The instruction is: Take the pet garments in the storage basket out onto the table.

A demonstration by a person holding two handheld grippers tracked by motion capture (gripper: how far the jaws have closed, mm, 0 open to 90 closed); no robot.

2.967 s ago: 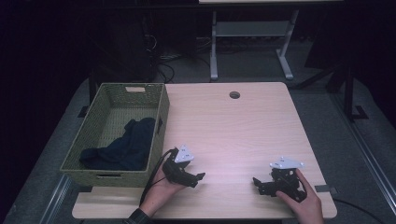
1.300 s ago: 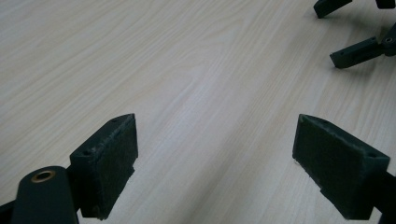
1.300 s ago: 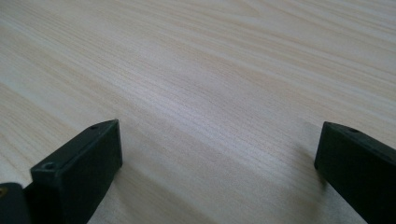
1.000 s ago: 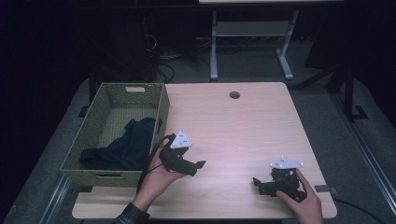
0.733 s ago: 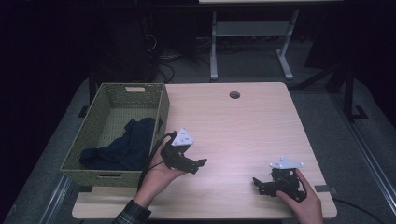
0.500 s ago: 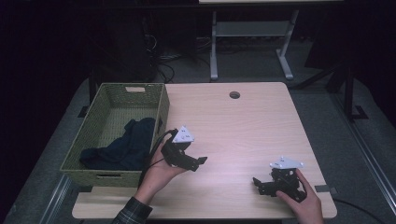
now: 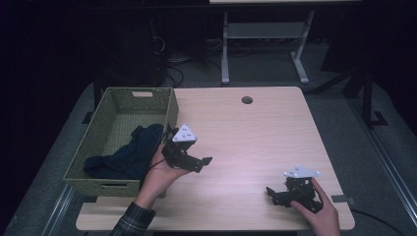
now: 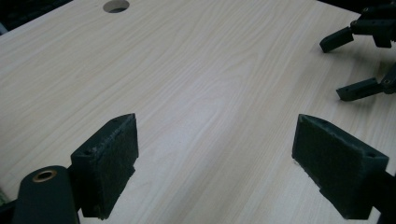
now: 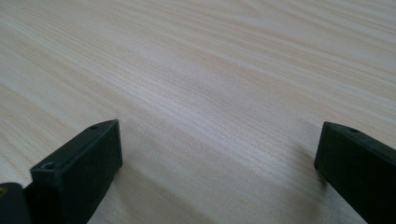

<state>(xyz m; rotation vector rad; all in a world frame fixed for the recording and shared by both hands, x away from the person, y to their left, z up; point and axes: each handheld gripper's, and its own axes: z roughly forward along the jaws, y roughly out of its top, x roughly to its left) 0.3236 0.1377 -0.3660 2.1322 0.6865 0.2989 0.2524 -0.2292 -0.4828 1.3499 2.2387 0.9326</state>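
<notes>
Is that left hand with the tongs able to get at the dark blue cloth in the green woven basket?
Probably yes. The left tongs stand open right beside the green woven basket, which has no lid, and the dark blue cloth lies uncovered; only the basket's wall lies between.

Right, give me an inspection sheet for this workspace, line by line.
Surface: light wooden table, bare wood, round hole near far edge.
Job's things: green woven basket at table's left, dark blue cloth inside.
Clutter: nothing seen.
Grippers: left gripper open, beside basket; right gripper open, near front right.
Cables: black cable trails from left gripper.
Surroundings: dark floor, grey table frame behind.
</notes>
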